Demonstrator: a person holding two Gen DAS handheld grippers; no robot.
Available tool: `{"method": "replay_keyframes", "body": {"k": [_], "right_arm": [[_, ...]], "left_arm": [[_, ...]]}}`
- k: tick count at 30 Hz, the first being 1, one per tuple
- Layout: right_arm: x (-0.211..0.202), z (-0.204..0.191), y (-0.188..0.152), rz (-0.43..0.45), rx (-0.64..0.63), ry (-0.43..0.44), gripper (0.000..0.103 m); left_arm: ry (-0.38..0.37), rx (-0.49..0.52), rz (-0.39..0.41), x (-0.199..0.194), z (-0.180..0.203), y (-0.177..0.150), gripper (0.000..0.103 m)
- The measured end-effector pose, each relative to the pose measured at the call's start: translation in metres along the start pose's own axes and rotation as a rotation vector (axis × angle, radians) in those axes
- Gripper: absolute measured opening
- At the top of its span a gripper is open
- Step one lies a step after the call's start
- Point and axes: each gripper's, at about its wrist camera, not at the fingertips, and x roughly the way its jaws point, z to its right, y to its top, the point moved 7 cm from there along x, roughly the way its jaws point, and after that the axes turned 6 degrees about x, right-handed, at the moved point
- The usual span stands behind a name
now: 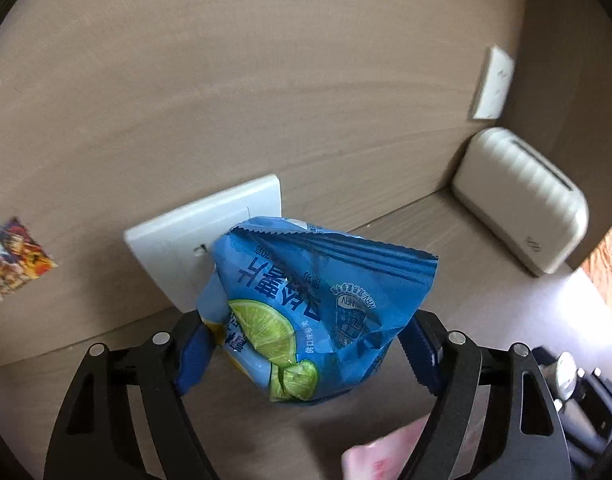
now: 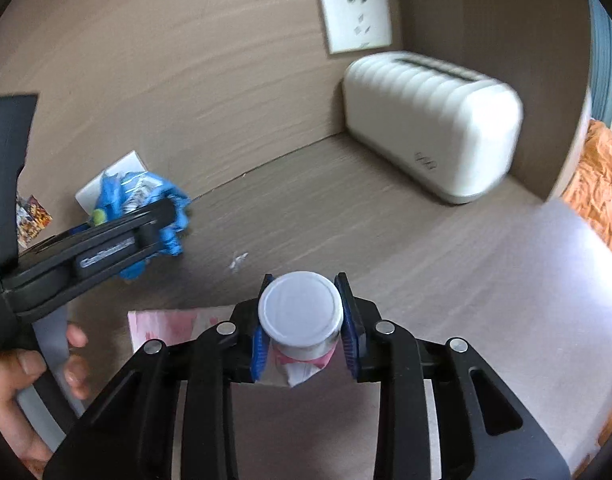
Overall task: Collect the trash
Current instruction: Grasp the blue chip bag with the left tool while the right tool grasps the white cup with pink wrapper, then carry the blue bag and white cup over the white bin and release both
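Note:
My left gripper (image 1: 306, 344) is shut on a blue snack bag (image 1: 318, 308) with a lime picture, held above the wooden desk. From the right wrist view the left gripper (image 2: 162, 224) and the crumpled blue bag (image 2: 146, 204) show at the left, near the wall. My right gripper (image 2: 306, 328) is shut on a small bottle (image 2: 301, 312) with a white lid and a pink label, held over a pink packet (image 2: 166, 328) that lies on the desk. The pink packet also shows at the bottom of the left wrist view (image 1: 386, 456).
A white ribbed toaster (image 2: 430, 124) stands in the back right corner, also in the left wrist view (image 1: 522, 200). Wall sockets (image 2: 354, 14) (image 1: 202, 240) sit on the back panel. A colourful sticker (image 1: 14, 256) is on the wall at left. Small white scraps (image 2: 238, 260) lie on the desk (image 2: 426, 260).

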Motion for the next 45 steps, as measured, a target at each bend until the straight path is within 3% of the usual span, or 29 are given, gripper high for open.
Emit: {"method": "replay_keyframes", "body": {"k": [11,20,25,37,45], "right_arm": [[-0.094,0.032,-0.009,0.149,-0.092,-0.151,0.031],[-0.146,0.082,-0.048,0.167,-0.013,-0.237,0.031],[-0.177,0.120,-0.080,0.167,0.046,-0.332,0.031],[-0.223,0.237,-0.166,0.062,0.214,-0.499,0.031],[-0.203,0.309,-0.235,-0.064,0.354,-0.554,0.032]], "left_arm": [[-0.088,0.103,0.085,-0.085,0.019,-0.015,0.078],[-0.223,0.252,0.097,-0.141,0.087,-0.054,0.078],[-0.322,0.364,0.085,-0.165,0.143,-0.085,0.078],[-0.540,0.541,-0.007,-0.207,0.271,-0.181,0.078],[-0.630,0.677,-0.114,-0.194,0.336,-0.261,0.078]]}}
